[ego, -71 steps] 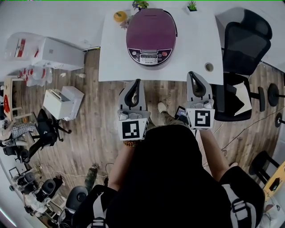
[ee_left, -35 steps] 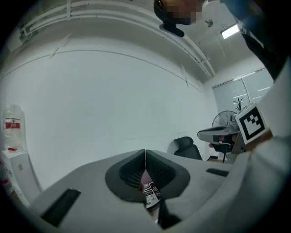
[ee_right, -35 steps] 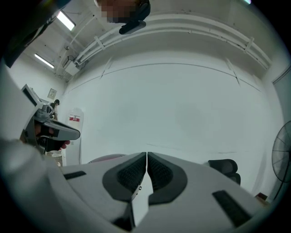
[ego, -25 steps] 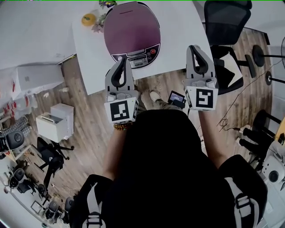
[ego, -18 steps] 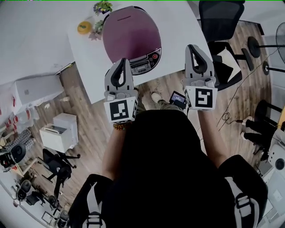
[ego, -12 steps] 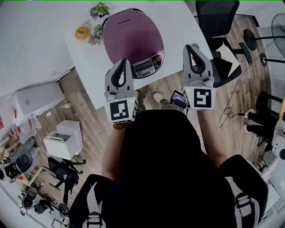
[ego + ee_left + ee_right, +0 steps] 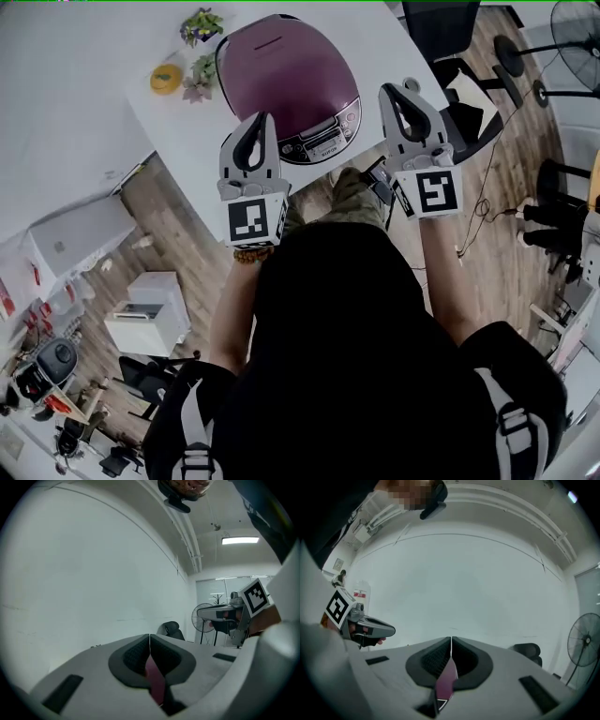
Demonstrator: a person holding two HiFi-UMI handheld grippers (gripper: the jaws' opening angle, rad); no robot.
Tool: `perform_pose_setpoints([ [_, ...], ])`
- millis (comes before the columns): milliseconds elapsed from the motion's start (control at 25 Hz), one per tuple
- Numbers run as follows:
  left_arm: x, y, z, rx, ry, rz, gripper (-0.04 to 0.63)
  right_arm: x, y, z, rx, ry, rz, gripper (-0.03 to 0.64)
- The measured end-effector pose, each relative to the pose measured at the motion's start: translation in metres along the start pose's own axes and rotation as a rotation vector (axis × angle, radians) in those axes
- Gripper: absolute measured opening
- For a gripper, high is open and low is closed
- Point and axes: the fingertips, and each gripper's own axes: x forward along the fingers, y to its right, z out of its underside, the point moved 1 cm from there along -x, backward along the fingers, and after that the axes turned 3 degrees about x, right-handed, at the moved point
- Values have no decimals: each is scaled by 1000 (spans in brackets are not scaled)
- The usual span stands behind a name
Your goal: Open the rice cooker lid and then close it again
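Cooker (image 7: 286, 80), lid down, a glossy purple dome with a silver panel, sits on the smooth white worktop (image 7: 183, 131) at 12 o'clock; left tool (image 7: 254, 120) at 11, right tool (image 7: 405, 87) at 1, both closed tight, empty

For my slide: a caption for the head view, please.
Left gripper and right gripper, both shut, near the closed rice cooker on a table.

Probably an office, swivel chair (image 7: 439, 22), white desk (image 7: 187, 122), floor fan (image 7: 576, 22)
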Motion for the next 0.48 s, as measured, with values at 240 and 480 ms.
perform_pose_setpoints([
  [240,7,-20,2,-12,3,-2,23,10,8,17,211,-37,-45,31],
  [480,7,-30,2,-16,23,-17,22,18,-13,31,191,-60,-189,30],
])
